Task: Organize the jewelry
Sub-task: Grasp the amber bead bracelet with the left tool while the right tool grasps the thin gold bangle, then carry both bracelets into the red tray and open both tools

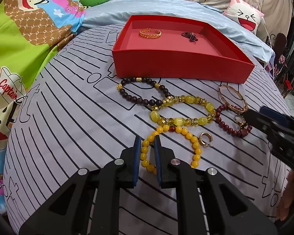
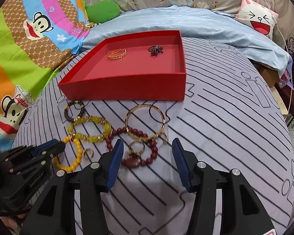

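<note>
My left gripper (image 1: 147, 143) is shut on the near-left side of a yellow bead bracelet (image 1: 196, 145), which lies on the striped sheet. In the right wrist view the left gripper (image 2: 57, 146) sits over that bracelet (image 2: 78, 152). My right gripper (image 2: 147, 143) is open, its blue pads standing either side of a dark red bead bracelet (image 2: 152, 152) and a stone-set ring (image 2: 136, 150), touching neither. A gold bangle (image 2: 128, 117) overlaps that bracelet. The red tray (image 1: 178, 66) behind holds a gold cuff (image 1: 150, 32) and a dark red beaded piece (image 1: 190, 36).
A dark brown bead bracelet (image 1: 143, 92), a yellow-green glass bracelet (image 1: 209, 106) and a small gold ear cuff (image 1: 205, 139) lie between the tray and my grippers. Cartoon-print bedding (image 1: 19, 39) is on the left, a blue blanket (image 1: 166, 5) and a pillow (image 1: 245, 15) behind. The bed edge drops at right.
</note>
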Motion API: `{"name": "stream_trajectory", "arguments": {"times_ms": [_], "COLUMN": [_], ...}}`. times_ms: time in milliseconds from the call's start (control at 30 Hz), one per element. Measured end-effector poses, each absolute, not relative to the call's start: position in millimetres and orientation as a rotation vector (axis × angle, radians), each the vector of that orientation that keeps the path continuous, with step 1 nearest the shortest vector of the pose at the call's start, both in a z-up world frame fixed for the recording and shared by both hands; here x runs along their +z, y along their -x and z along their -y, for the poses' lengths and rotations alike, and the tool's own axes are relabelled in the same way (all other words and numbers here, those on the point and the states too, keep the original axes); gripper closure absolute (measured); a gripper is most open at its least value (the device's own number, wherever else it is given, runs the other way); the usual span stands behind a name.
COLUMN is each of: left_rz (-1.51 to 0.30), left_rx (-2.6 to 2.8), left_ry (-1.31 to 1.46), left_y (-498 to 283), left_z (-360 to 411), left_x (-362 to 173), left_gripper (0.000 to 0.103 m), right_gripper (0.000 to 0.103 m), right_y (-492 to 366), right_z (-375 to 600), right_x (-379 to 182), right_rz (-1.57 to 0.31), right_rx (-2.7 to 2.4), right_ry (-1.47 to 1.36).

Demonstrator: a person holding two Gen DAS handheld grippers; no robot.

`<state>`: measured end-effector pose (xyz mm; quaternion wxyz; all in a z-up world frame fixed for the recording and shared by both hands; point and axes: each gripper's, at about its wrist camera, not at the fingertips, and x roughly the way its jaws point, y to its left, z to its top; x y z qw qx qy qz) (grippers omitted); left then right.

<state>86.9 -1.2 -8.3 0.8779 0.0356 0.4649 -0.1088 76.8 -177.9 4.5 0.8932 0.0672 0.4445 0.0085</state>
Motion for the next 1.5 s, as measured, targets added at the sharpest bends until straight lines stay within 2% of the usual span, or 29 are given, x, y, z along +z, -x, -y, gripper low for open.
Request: {"name": "stream_trajectory", "arguments": {"times_ms": [200,433,533,1000,1500], "left_rz": [-0.974,-0.98,-0.98,-0.994,-0.922], "left_rx": [-0.238,-0.248,-0.247,-0.275,-0.319], "left_ry": [-0.056,-0.046,-0.045,-0.008,0.008], "left_y": [-90,-92,-92,-84,-66], "left_z": [-1,0,1,2,9], "left_x": [-8,-8,-8,0,45], "left_gripper": [0.092,0.092,0.092,0.096,0.096], "right_gripper": [0.045,0.045,0.049,0.05,0.05], "right_y": [-102,-116,-115,-81,-45], "right_z": [174,169,167,180,187], "right_x": [-6,-11,-11,10,33], "right_rz": [-0.944,-0.943,-0.94,-0.895,-0.854], "right_rx": [0.011,-0.008,-0.006,-0.006,0.005], "right_ry": [-0.14,-0.115,-0.1,-0.153,-0.185]}}
